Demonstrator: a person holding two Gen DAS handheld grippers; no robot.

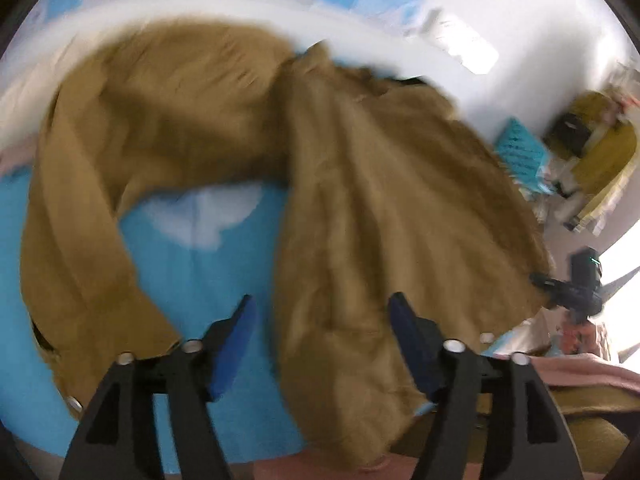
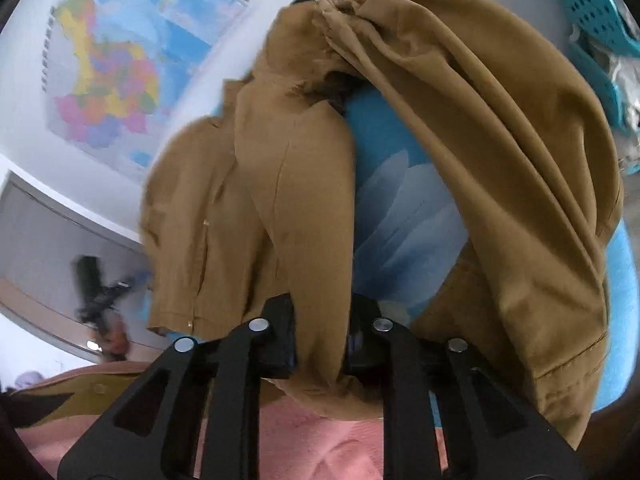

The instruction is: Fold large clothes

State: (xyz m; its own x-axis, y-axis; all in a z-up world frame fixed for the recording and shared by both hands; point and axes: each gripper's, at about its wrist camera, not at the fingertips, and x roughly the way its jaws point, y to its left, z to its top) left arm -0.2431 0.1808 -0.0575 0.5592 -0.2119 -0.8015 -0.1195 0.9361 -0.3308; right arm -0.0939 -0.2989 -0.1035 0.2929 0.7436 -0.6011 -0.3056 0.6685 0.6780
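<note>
Right tool (image 2: 320, 344) pinching tan garment (image 2: 312, 208); wall map (image 2: 108, 80) lettering unreadable

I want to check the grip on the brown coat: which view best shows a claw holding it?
The right wrist view: the right claw pinches a fold of the brown coat between its fingers, sharp and central. The left wrist view is blurred; there the coat spreads over the blue sheet and the left claw stands open.
</note>
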